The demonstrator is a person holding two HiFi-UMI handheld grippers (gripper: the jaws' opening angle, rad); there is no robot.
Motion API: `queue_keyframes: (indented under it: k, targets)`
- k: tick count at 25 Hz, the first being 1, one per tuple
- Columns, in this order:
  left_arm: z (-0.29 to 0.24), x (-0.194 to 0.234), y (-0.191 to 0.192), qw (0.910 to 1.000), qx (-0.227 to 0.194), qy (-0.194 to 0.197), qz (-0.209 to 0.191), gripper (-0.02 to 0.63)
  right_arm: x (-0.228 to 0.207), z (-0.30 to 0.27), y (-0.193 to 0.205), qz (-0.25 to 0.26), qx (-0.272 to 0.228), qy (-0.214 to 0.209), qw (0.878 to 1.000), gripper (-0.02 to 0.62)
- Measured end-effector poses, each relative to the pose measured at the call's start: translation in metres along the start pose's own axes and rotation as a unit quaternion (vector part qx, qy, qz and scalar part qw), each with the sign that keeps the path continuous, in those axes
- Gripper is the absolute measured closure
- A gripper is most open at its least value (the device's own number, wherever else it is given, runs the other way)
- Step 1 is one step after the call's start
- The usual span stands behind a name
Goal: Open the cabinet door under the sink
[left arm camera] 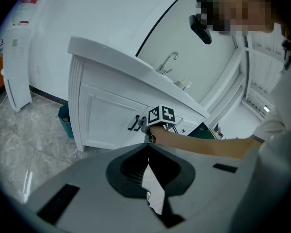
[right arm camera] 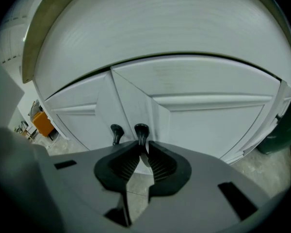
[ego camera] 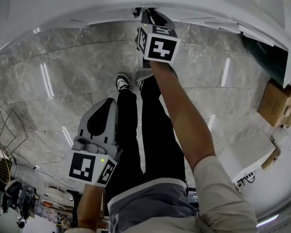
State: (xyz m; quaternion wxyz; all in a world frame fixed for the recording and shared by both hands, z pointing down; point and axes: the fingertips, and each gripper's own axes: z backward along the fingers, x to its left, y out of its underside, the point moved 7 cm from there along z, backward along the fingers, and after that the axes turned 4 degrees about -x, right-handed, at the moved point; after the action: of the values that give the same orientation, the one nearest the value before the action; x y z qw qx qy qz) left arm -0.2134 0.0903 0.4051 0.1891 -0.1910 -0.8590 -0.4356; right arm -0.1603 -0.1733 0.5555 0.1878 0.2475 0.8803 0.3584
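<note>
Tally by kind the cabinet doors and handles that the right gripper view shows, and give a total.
White panelled cabinet doors: 2
Black door handles: 2, the left one free, the right one held by the right gripper
Total: 4

Glossy grey marble-look floor (ego camera: 63, 67) tiles are seen underfoot, and long strip-light reflections (ego camera: 44, 79) are thrown across them. At the right edge a cardboard box (ego camera: 274, 101) is parked on the tiles. At the far left a wire frame (ego camera: 2, 130) is made out, though what it belongs to cannot be told. In the left gripper view a plain white wall (left arm camera: 102, 13) is shown, edged below by a dark skirting (left arm camera: 46, 92). A tall white unit (left arm camera: 17, 72) is stood at that wall, and a teal bin (left arm camera: 63, 116) is set on the floor nearby.
</note>
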Motion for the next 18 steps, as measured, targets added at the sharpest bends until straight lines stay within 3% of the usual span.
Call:
queue_keyframes:
  k: [11,18]
  targets:
    - [0.006,0.006,-0.001,0.9998,0.001,0.014,-0.013,0.606,0.004,0.006,0.008,0.033,-0.024,0.016,0.999,0.54]
    - [0.014,0.009,0.004,0.9998,-0.01,0.016,0.005,0.606,0.004,0.02,0.022,0.029,-0.025,0.01,0.999,0.541]
